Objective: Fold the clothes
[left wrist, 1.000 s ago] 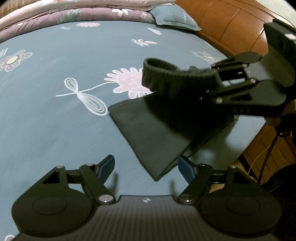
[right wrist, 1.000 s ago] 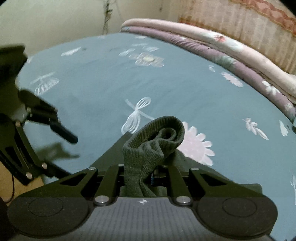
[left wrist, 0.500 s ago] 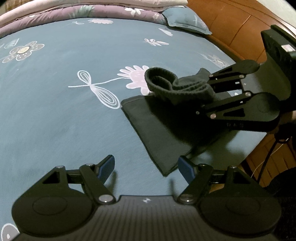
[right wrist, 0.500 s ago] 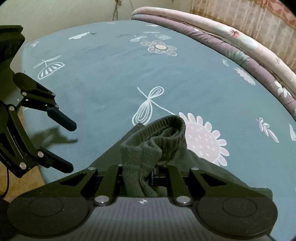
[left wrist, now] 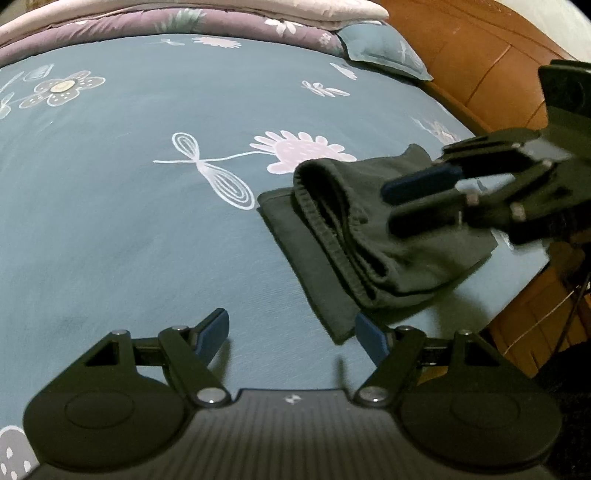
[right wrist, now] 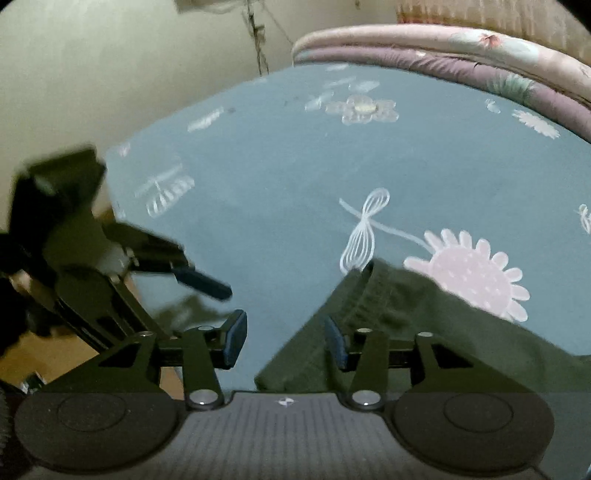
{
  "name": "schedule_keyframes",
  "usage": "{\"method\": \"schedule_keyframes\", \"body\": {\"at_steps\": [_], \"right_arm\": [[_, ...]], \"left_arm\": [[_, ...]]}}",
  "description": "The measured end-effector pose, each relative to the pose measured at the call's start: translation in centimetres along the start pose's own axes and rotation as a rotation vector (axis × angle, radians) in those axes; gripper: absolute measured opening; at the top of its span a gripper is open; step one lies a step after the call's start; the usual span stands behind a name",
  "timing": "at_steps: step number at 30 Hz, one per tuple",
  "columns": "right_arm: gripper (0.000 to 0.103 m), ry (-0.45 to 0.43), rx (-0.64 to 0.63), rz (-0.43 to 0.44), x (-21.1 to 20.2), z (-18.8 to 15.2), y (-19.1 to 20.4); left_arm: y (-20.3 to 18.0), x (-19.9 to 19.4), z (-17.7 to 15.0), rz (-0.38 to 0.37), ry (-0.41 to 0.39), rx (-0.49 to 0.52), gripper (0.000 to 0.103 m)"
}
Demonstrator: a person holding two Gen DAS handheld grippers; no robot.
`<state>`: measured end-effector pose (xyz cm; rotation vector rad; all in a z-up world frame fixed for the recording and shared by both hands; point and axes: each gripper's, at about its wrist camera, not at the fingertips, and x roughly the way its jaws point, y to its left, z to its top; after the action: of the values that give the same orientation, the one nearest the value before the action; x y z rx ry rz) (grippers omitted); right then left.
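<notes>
A dark green garment (left wrist: 373, 243) lies folded on the blue flowered bed sheet (left wrist: 110, 221), its ribbed hem (left wrist: 332, 221) resting loosely on top. My right gripper (left wrist: 410, 201) hovers just over the garment's right part. Its jaws are opening, and the pads press on nothing. In the right wrist view the right gripper (right wrist: 284, 341) stands above the garment (right wrist: 424, 332), whose edge passes under the right-hand finger. My left gripper (left wrist: 291, 332) is open near the bed's front, with the garment's near corner just beyond its right finger. One of the left gripper's fingers (right wrist: 203, 283) shows in the right wrist view.
Folded quilts (left wrist: 184, 18) are stacked along the far side of the bed, with a blue pillow (left wrist: 384, 51) beside them. A wooden bed frame (left wrist: 480, 74) rises on the right. A pale wall (right wrist: 110, 74) stands past the bed's end. Cables (left wrist: 546, 325) hang by the bed's right edge.
The right gripper has let go of the ribbed hem it held up. The hem now lies on the folded garment, and the gripper has drawn back. The left gripper stayed open in place.
</notes>
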<state>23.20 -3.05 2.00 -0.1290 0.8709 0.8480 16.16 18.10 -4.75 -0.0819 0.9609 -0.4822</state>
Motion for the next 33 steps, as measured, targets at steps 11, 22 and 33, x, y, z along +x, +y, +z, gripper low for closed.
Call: {"method": "schedule_keyframes", "body": {"at_steps": [11, 22, 33], "right_arm": [[0.021, 0.052, 0.060, -0.213, 3.5, -1.3, -3.7], [0.014, 0.069, 0.079, -0.221, 2.4, -1.2, -2.6], [0.023, 0.004, 0.453, -0.543, -8.8, -11.8, -6.0]], "left_arm": [[0.6, 0.5, -0.3, -0.035, 0.001, -0.006, 0.076], [0.4, 0.2, 1.7, -0.096, -0.023, 0.034, 0.076], [-8.2, 5.3, 8.7, -0.307, -0.021, 0.339, 0.077]]}}
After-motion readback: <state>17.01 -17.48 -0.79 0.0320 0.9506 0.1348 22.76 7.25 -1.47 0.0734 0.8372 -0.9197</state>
